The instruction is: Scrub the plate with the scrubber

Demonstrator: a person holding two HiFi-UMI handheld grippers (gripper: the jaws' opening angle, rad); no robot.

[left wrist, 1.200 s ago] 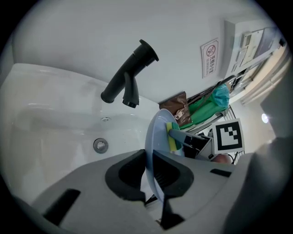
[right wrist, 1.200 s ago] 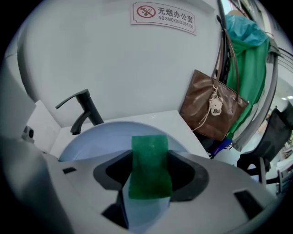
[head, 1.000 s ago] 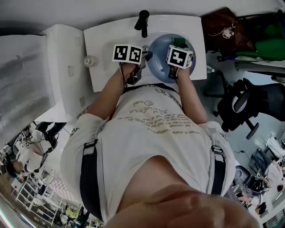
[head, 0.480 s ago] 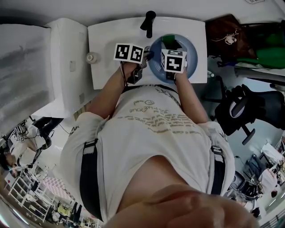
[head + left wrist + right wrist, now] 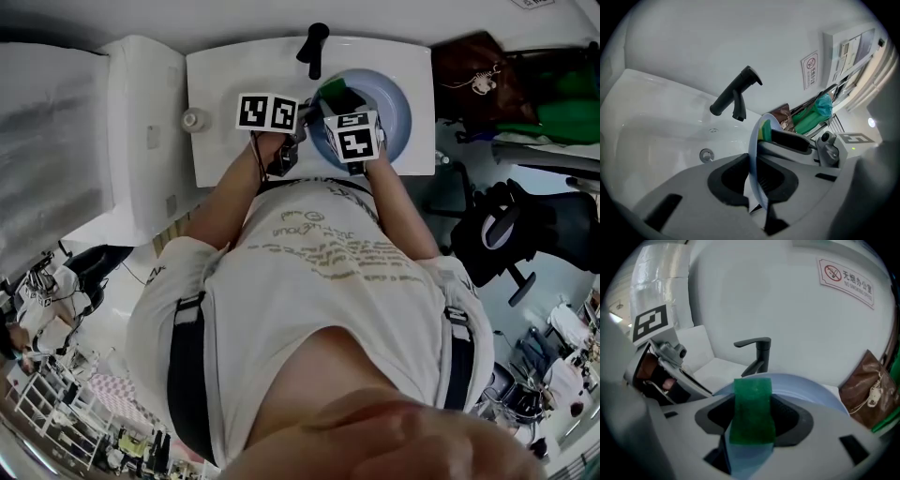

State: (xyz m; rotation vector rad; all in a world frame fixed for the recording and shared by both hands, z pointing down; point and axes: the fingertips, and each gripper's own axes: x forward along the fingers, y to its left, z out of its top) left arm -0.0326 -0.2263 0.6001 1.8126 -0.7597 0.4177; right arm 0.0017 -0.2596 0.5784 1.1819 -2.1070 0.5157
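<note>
Item 1: round pale-blue plate (image 5: 396, 105), held over the basin of a white sink (image 5: 223, 86), just right of the black faucet (image 5: 313, 47). The left gripper (image 5: 307, 120) is clamped on the plate's left rim; in the left gripper view the rim (image 5: 753, 154) runs edge-on between the 2 closed jaws. Item 2: green scrubber (image 5: 751, 409), pinched between the jaws of the right gripper (image 5: 750, 422) and lying against the plate's face (image 5: 813, 391) close to the left gripper's hold; from the head view it shows as a green patch (image 5: 337, 94) ahead of the right gripper (image 5: 343, 107). Surroundings: 1 round metal fitting (image 5: 706, 154) in the basin wall below the faucet (image 5: 736, 96); 1 small white object (image 5: 193, 120) on the sink's left deck; 1 no-smoking sign (image 5: 846, 281) on the white wall; 1 brown bag (image 5: 866, 391) and 1 green bag (image 5: 813, 115) to the sink's right.
</note>
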